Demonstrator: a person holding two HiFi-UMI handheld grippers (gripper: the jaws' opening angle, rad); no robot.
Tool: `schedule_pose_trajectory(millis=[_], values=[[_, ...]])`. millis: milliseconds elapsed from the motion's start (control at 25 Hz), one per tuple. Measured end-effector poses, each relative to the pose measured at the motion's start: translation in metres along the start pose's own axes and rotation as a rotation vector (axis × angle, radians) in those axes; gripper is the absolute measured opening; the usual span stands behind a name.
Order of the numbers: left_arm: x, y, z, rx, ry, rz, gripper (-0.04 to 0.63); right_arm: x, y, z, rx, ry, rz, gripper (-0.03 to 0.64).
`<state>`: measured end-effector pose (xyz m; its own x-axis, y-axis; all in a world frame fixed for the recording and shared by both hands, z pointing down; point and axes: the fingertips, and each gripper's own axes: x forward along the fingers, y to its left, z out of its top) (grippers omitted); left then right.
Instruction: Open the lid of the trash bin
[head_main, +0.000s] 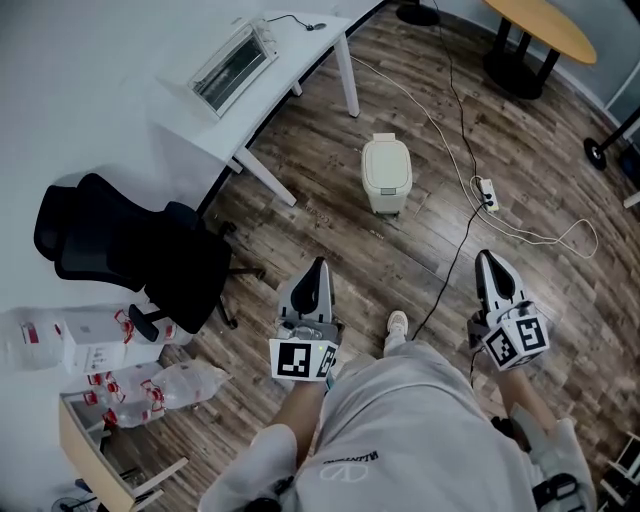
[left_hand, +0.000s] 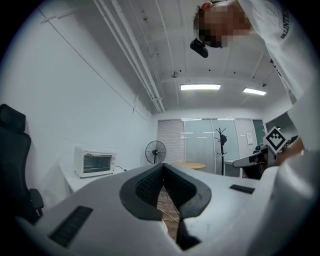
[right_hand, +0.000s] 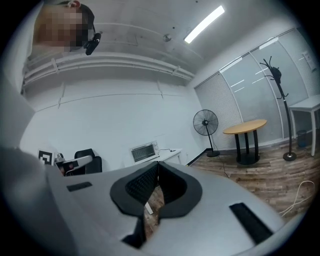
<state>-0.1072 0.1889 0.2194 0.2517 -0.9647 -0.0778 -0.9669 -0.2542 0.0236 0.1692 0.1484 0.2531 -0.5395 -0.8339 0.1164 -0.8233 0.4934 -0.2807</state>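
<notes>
The trash bin (head_main: 386, 172) is a small cream bin with a closed lid, standing on the wood floor ahead of me. Both grippers hang well short of it, near my body. My left gripper (head_main: 320, 265) points toward the bin from the near left; its dark pads touch at the tip with nothing between them (left_hand: 162, 167). My right gripper (head_main: 487, 258) sits to the near right of the bin, and its jaws are likewise pressed together and empty (right_hand: 158, 164). Neither gripper touches the bin.
A white desk (head_main: 290, 50) carrying a toaster oven (head_main: 233, 68) stands at the far left. A black office chair (head_main: 130, 250) is at my left. A power strip (head_main: 487, 195) with cables lies right of the bin. A round wooden table (head_main: 540, 25) is far right. A cardboard box (head_main: 85, 450) is near left.
</notes>
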Motion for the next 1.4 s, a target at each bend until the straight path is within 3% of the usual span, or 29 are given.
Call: schedule_pose_trajectory(millis=[480,960,1400], values=[[0.049,0.013,-0.004,-0.026,-0.006,0.029,0.002,0.053,-0.022,-0.012,0.029,0.062,0.029,0.017],[0.129,0.063,-0.021,-0.050,-0.018,-0.024,0.002,0.133,-0.031,-0.016,0.008,0.106,0.018,0.017],[0.233,0.122,-0.048,-0.075,0.032,-0.118,0.002,0.255,-0.042,-0.015,0.008,0.159,0.005,0.017]])
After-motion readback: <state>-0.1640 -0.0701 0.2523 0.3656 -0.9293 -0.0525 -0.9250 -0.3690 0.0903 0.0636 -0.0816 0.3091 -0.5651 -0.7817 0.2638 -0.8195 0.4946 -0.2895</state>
